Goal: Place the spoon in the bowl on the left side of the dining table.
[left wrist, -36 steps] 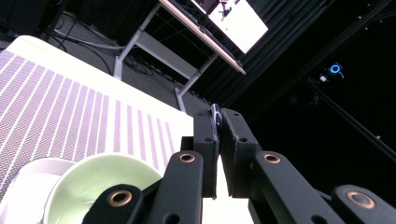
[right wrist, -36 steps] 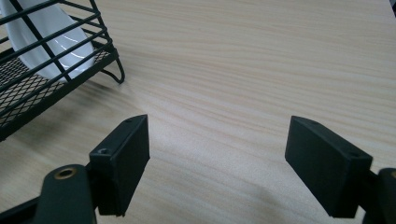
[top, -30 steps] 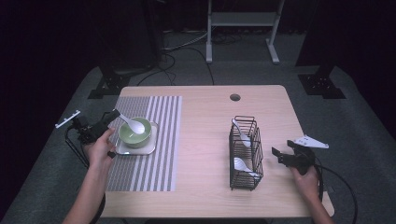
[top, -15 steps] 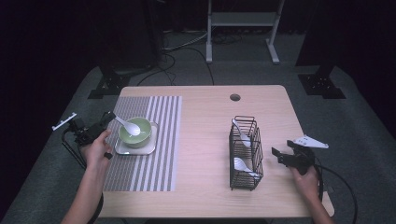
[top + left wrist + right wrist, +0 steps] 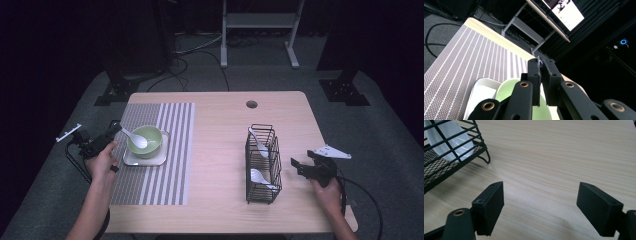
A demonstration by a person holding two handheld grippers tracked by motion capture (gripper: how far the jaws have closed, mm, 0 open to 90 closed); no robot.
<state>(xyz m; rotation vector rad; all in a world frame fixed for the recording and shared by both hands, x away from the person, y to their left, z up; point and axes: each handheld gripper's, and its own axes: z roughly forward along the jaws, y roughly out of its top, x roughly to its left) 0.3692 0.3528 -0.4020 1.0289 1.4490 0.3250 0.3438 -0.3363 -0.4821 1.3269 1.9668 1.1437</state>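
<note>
Your left gripper has its jaws pinched on the white spoon handle, the scoop resting in the green bowl (on its white tray). Your right gripper hovers over the counter, jaws wide and empty.

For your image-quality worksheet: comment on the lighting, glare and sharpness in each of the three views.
High view: table evenly lit, surroundings nearly black, slightly soft. Left gripper view: tilted, a bright overexposed screen against darkness, the gripper dark. Right gripper view: even light, crisp wood grain, a highlight on the white spoon behind the rack wires.
</note>
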